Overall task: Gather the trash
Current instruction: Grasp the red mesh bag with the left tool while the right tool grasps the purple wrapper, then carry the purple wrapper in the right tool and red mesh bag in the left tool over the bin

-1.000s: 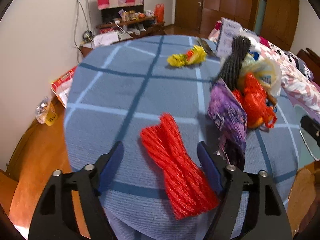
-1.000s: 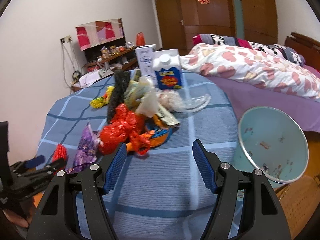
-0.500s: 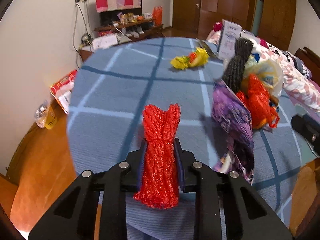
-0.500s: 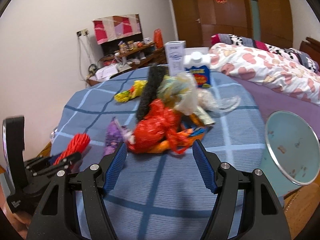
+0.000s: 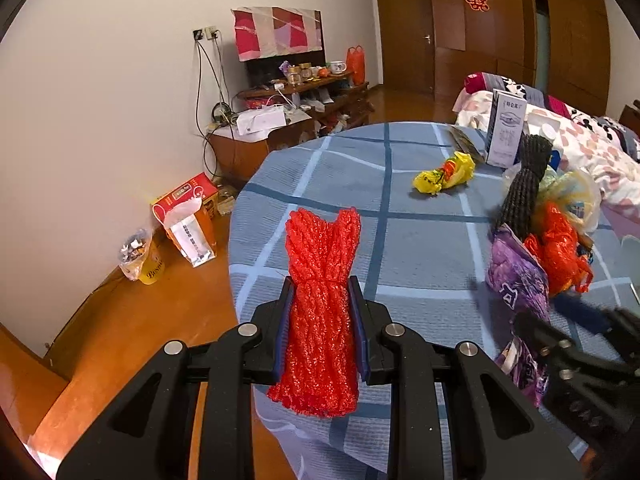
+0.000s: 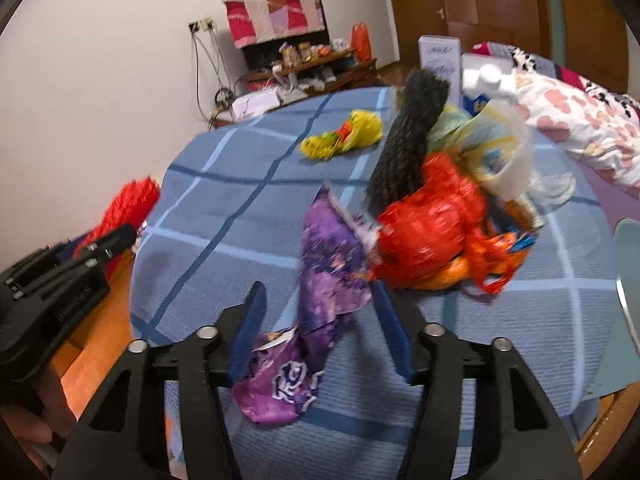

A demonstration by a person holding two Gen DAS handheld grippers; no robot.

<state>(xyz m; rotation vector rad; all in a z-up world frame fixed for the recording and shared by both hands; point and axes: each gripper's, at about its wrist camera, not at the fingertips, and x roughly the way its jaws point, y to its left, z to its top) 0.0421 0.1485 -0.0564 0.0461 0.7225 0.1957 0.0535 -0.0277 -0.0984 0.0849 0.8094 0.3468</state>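
Observation:
My left gripper [image 5: 321, 292] is shut on a red mesh net [image 5: 322, 320], held just off the near edge of the round table with the blue checked cloth [image 5: 400, 240]. In the right wrist view that net [image 6: 128, 204] and the left gripper [image 6: 108, 240] show at the left. My right gripper [image 6: 319, 296] is closing around a crumpled purple wrapper [image 6: 332, 272] that lies on the cloth [image 6: 240, 200]. A gap still shows between the wrapper and the left pad. The right gripper [image 5: 576, 320] appears blurred beside the purple wrapper [image 5: 516, 280] in the left wrist view.
Behind the wrapper is a heap: a red plastic bag [image 6: 432, 232], a black mesh net [image 6: 408, 136] and pale bags [image 6: 496, 148]. A yellow wrapper [image 6: 344, 136] lies apart, further back. A white carton [image 5: 506, 132] stands at the far edge. A pale bin rim [image 6: 628, 260] is at right.
The left jaws shut on the red net and lifted it off the cloth. The right gripper swung left from the red bag to the purple wrapper, and its jaws narrowed.

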